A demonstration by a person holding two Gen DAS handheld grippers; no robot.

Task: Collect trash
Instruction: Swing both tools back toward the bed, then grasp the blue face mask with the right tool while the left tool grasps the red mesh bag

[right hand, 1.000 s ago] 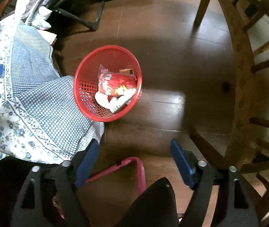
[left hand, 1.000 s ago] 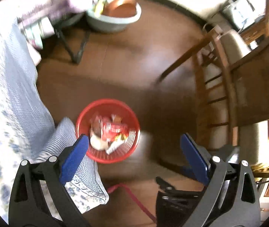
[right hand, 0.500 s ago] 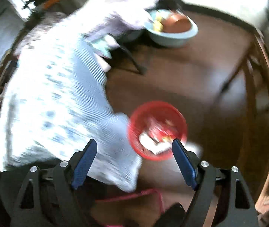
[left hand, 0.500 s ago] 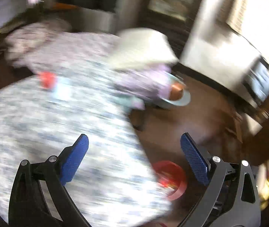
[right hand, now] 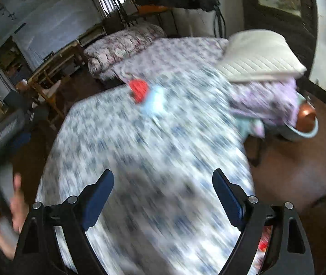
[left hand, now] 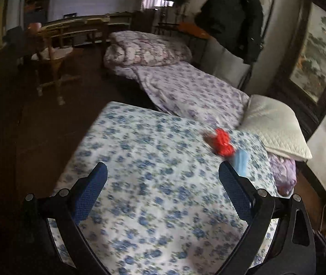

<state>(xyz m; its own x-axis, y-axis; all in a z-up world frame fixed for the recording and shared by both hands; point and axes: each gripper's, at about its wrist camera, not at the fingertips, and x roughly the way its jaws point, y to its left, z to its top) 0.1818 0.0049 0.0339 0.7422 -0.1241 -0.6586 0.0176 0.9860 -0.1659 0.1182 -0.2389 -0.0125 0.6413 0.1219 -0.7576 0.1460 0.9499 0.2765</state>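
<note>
A crumpled red wrapper [left hand: 223,142] lies on the blue-flowered bed sheet [left hand: 153,183], with a light blue face mask [left hand: 242,163] right beside it. The right wrist view shows the same red wrapper [right hand: 139,89] and blue mask [right hand: 155,104], blurred, far up the bed sheet [right hand: 158,171]. My left gripper [left hand: 163,177] hangs open above the sheet with nothing between its fingers. My right gripper [right hand: 163,184] is open too, its jaws still widening over the blurred sheet, empty. A sliver of the red trash basket [right hand: 263,240] shows behind the right finger.
A white quilted pillow [left hand: 275,126] and a lilac quilt [left hand: 186,87] lie at the bed's head. A basin with a copper bowl [right hand: 305,119] stands on the brown floor at right. Wooden chairs [left hand: 53,52] stand at far left. A person's hand [right hand: 5,208] holds the other gripper at lower left.
Both grippers swung up from the red basket on the floor toward the bed. The basket has left the left view and the wrapper and mask have come into both views.
</note>
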